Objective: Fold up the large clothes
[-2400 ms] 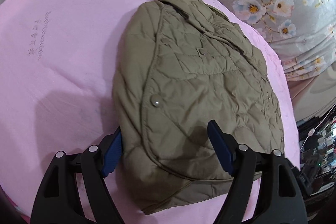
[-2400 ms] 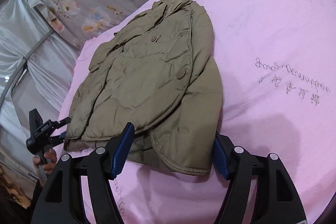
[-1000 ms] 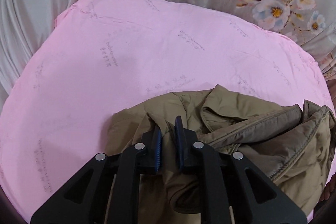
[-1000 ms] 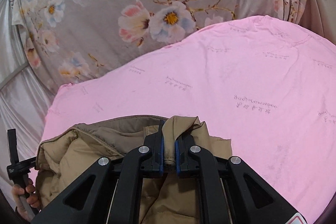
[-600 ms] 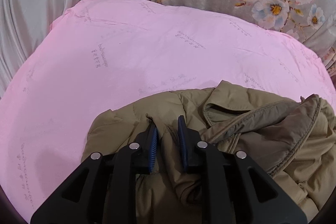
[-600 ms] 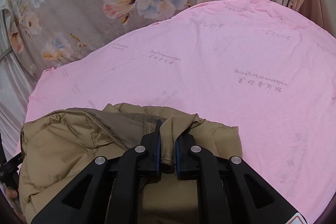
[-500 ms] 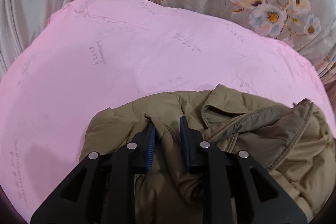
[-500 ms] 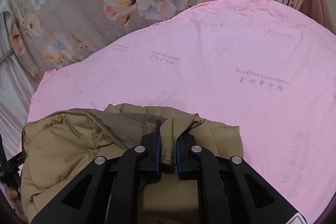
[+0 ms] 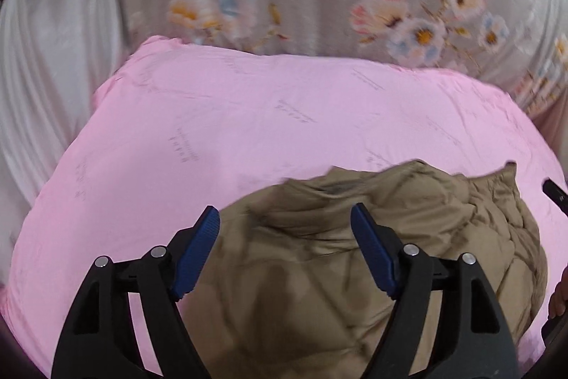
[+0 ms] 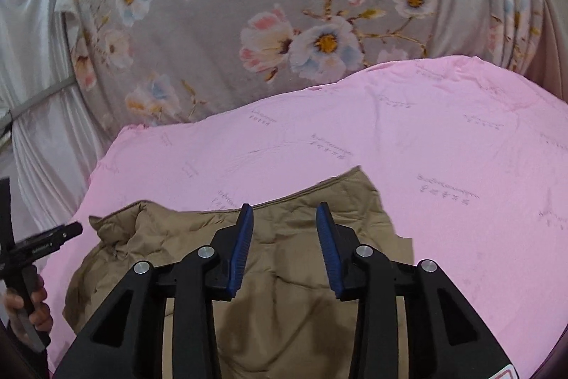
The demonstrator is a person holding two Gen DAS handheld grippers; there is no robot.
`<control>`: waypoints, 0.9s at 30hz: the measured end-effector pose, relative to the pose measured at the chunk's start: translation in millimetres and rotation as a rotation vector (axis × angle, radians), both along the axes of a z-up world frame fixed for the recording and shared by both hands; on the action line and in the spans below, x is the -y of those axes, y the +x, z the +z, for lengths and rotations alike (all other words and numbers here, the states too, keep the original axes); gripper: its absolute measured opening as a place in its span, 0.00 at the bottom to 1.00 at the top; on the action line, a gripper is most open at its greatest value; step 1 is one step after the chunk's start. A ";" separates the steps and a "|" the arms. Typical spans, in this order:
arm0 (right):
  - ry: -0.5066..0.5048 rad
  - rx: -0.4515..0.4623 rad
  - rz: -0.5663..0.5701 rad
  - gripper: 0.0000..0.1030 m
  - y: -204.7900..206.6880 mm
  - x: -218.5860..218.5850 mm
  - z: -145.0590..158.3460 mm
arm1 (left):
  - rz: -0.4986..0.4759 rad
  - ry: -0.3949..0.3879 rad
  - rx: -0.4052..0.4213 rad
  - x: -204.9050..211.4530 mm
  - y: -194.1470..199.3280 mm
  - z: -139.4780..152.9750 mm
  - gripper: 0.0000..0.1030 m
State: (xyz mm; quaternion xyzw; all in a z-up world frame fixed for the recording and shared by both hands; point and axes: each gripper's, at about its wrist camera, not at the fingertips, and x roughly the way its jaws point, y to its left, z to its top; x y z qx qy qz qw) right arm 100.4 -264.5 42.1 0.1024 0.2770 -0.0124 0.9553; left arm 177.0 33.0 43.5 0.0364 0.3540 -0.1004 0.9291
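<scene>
A khaki quilted jacket (image 9: 319,272) lies folded over on the pink sheet (image 9: 213,137). My left gripper (image 9: 285,219) hovers over its near left part, jaws opening wide, nothing between the blue pads. In the right wrist view the same jacket (image 10: 291,279) spreads under my right gripper (image 10: 284,214), whose jaws are opening too, with the fabric lying below them and free of the pads. The far fold edge of the jacket shows just past the right fingertips.
A floral grey curtain (image 10: 284,6) hangs behind the pink surface, with white drapery (image 9: 42,77) at the left. The left gripper and a hand (image 10: 28,304) appear at the left edge of the right wrist view. Bare pink sheet (image 10: 461,166) stretches far and right.
Both grippers were shut on the jacket's fabric a second ago; both have let go, opened and lifted back. The jacket has dropped flat onto the sheet.
</scene>
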 end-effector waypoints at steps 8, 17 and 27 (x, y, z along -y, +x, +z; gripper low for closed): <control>-0.203 -0.246 0.089 0.23 78.1 -37.9 -52.1 | 0.001 0.132 -0.135 48.6 65.2 -50.9 0.63; -0.122 -0.321 -0.114 0.20 103.4 49.2 -76.1 | 0.074 0.130 -0.160 23.8 111.3 -74.2 0.65; -0.040 -0.309 -0.135 0.20 103.1 51.3 -92.8 | 0.111 0.014 -0.198 12.4 121.8 -98.7 0.76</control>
